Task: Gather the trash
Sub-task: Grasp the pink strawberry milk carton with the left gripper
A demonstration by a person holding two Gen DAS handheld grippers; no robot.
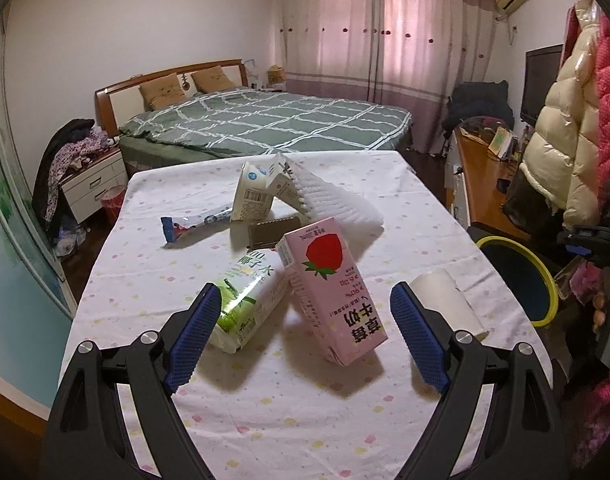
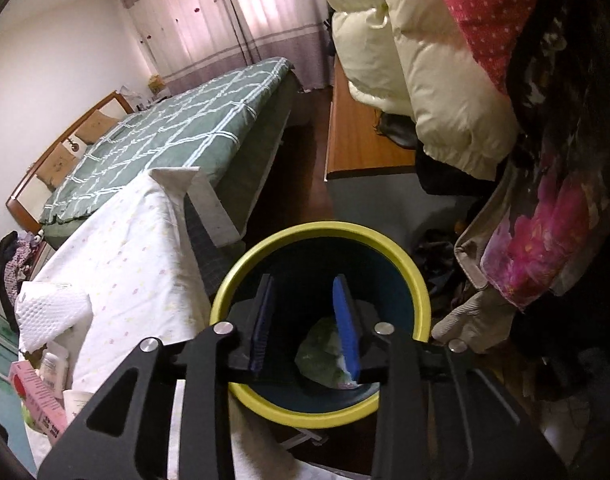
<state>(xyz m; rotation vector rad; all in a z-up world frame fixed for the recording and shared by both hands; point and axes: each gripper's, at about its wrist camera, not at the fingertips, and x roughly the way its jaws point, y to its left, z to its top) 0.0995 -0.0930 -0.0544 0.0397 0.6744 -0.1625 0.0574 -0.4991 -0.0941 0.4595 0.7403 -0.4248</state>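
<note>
Leaning against a green-and-white carton, the pink strawberry milk carton stands tilted on the cloth-covered surface, between the spread, empty jaws of the left gripper. A paper roll lies just beside its right finger. Farther back sit a folded white carton, a foam sheet and a wrapper. Beside the surface, the right gripper hangs over the yellow-rimmed bin, jaws parted and holding nothing, a crumpled green bag inside.
</note>
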